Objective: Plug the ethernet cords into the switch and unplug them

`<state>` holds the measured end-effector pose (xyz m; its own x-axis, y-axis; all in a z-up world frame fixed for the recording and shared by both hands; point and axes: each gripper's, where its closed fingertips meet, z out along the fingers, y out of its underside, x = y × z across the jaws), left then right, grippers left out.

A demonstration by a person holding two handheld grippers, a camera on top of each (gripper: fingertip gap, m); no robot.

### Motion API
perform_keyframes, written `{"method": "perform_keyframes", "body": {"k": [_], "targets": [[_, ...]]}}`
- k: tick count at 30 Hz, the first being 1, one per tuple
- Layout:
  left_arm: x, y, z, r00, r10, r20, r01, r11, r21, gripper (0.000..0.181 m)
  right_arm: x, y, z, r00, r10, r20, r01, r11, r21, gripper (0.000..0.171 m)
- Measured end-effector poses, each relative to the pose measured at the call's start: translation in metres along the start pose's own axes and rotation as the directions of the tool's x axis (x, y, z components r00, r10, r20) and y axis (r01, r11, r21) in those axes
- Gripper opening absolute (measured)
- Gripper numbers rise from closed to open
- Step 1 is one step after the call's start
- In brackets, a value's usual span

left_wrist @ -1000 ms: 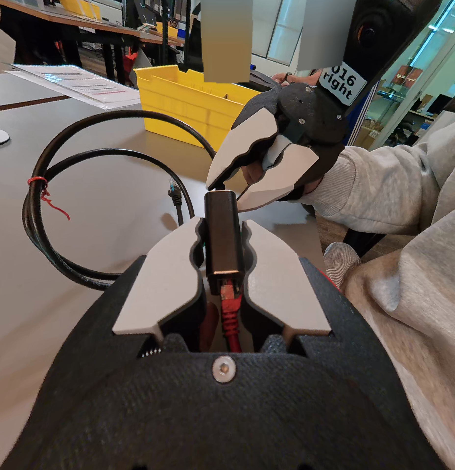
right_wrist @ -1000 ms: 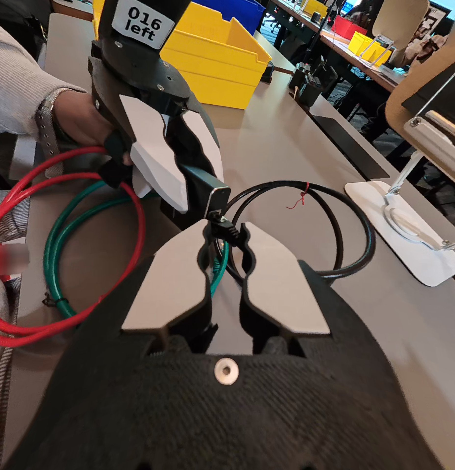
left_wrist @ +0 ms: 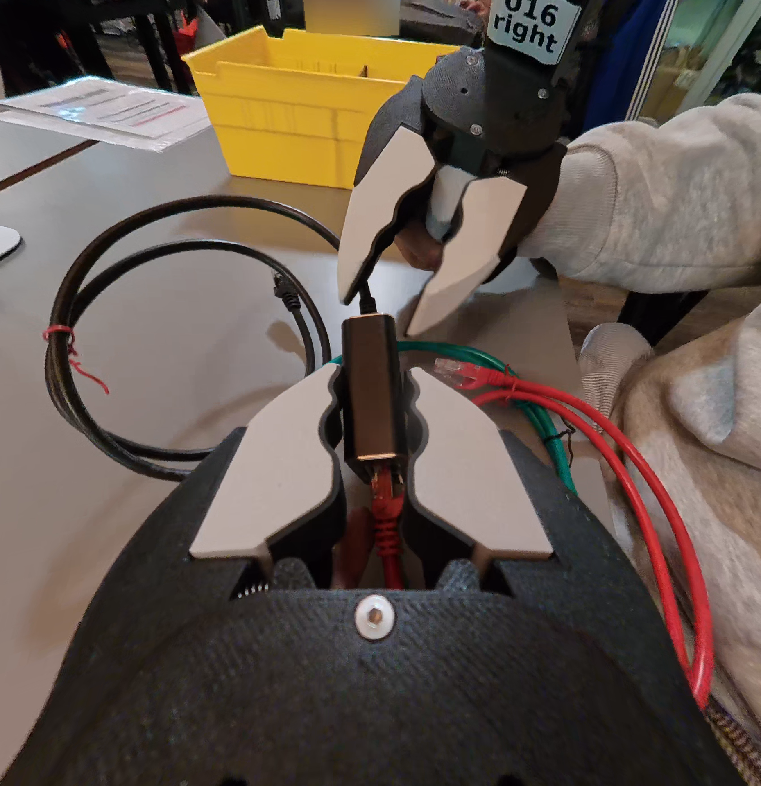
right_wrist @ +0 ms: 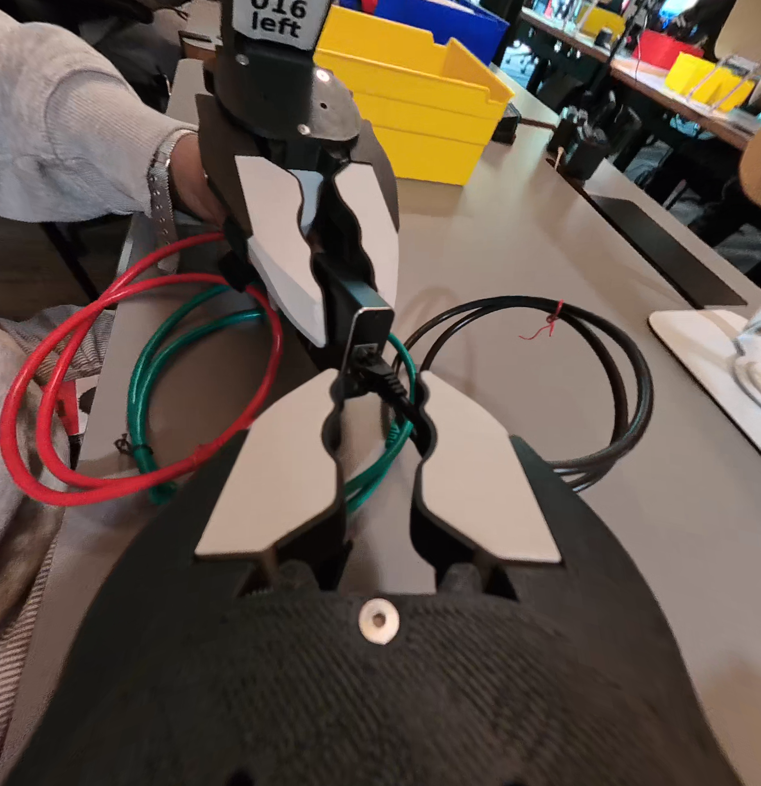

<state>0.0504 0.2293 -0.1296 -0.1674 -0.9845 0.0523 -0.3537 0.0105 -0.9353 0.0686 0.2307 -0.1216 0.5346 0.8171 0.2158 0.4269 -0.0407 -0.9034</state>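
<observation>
— Switch [left_wrist: 370, 395] location?
— Clamped in the left tongs [left_wrist: 372, 383], red cord [left_wrist: 387, 510] plugged in near.
— Right tongs [right_wrist: 376, 383]?
— Spread apart, holding nothing, black cord [right_wrist: 385, 380] between them, plugged into the far end.

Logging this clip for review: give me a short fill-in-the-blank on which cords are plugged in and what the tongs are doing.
1. The left tongs are shut on the small black ____.
2. The cord plugged into the switch end nearest the left wrist camera is ____.
3. The right tongs are ____, with the black cord plugged into the switch's far end.
4. The ____ cord lies coiled on the table, plugged into nothing visible.

Missing words: switch; red; open; green
</observation>
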Motion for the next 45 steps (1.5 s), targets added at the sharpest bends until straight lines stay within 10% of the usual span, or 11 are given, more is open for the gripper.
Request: {"method": "perform_keyframes", "body": {"k": [9,19,36,45], "targets": [[-0.002,0.011,0.003,0.972,0.219,0.084,-0.209,0.971,-0.117,0.027,0.001,-0.004,0.002,0.956,-0.258,-0.139,0.234,0.958,-0.166,0.045],[0.003,0.012,0.008,0.899,0.419,0.124,-0.393,0.899,-0.192,0.028,-0.006,0.023,0.007,0.848,-0.523,-0.082,0.452,0.795,-0.405,0.019],[0.013,0.016,0.017,0.781,0.615,0.108,-0.575,0.776,-0.260,0.028,-0.018,0.035,0.005,0.952,-0.306,0.024,0.285,0.851,-0.440,0.018],[0.011,0.016,0.017,0.837,0.536,0.108,-0.505,0.834,-0.223,0.027,-0.016,0.034,0.007,0.993,-0.111,0.028,0.113,0.924,-0.365,0.017]]}}
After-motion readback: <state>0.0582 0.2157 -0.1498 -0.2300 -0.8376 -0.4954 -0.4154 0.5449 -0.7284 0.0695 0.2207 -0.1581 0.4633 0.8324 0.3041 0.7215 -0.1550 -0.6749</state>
